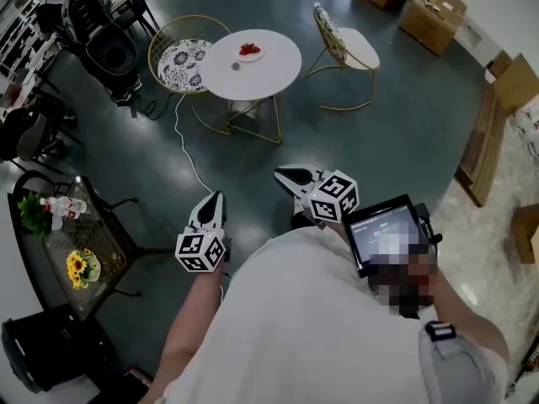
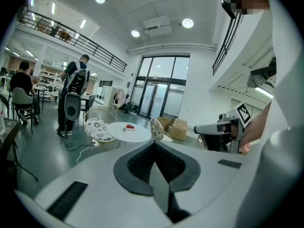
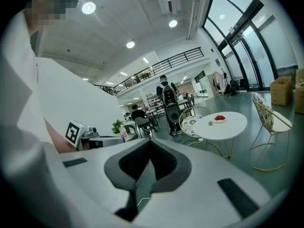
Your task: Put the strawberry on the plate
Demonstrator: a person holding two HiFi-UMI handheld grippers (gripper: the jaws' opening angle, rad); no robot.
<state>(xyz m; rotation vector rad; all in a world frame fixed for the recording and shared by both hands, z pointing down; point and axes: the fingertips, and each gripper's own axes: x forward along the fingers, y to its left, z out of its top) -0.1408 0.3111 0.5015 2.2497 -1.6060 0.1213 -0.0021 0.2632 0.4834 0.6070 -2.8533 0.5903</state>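
Far ahead of me stands a round white table (image 1: 268, 72) (image 2: 135, 134) (image 3: 228, 126). On it sits a small white plate (image 1: 249, 55) (image 2: 129, 127) (image 3: 219, 120) bearing red strawberries (image 1: 249, 50) (image 3: 219, 117), with a small grey object (image 1: 236, 66) beside it. My left gripper (image 1: 218, 197) (image 2: 153, 144) and right gripper (image 1: 280, 174) (image 3: 149, 142) hover over the floor, well short of the table. Both point toward it, their jaws pressed together with nothing between them.
Gold wire chairs (image 1: 185, 55) (image 1: 347, 47) flank the table. A white cable (image 1: 190, 158) runs over the floor. A black side table with flowers (image 1: 80, 251) is at my left, cardboard boxes (image 1: 431, 11) far right. A person with a backpack (image 2: 73, 96) stands beyond.
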